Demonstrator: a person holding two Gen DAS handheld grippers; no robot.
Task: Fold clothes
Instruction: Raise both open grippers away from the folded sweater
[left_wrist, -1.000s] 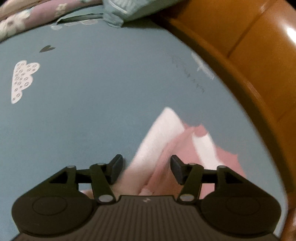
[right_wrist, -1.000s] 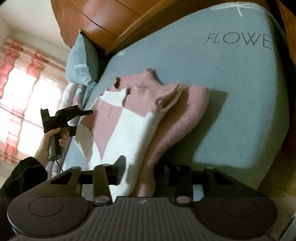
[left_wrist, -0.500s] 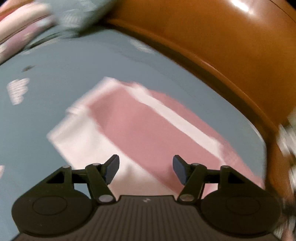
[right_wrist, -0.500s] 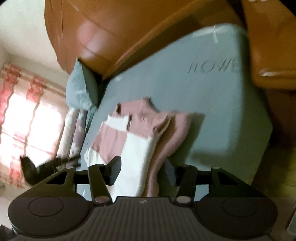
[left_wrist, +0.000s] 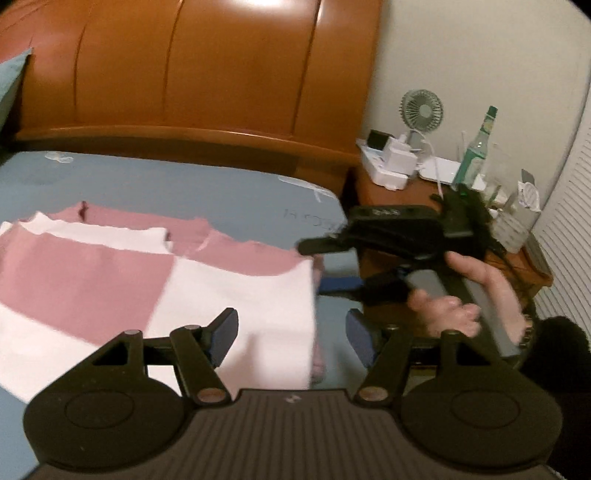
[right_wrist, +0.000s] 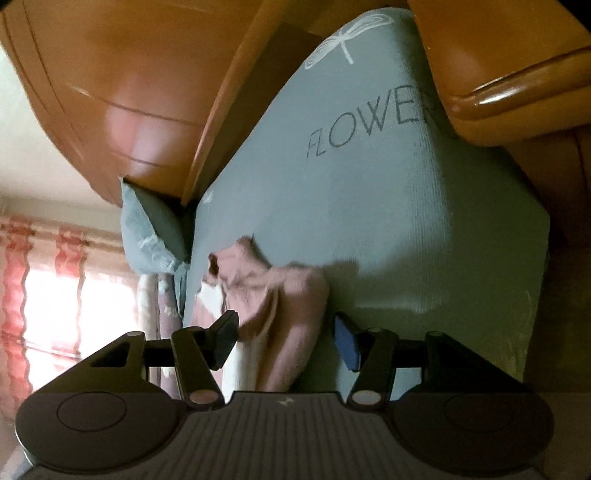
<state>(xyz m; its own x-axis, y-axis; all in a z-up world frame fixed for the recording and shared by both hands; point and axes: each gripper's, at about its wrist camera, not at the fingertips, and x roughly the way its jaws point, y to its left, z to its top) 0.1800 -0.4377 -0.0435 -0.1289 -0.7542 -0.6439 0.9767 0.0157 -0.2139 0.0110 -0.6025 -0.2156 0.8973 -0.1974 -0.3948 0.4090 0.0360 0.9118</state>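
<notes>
Holding both grippers wide and empty, you have the sweater flat ahead of the left gripper; right gripper faces its edge. Grab both corners evenly.

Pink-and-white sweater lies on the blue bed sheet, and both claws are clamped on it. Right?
Not quite. The sweater does lie on the blue sheet, but both wrist views show the left claw and right claw open, gripping nothing.
</notes>
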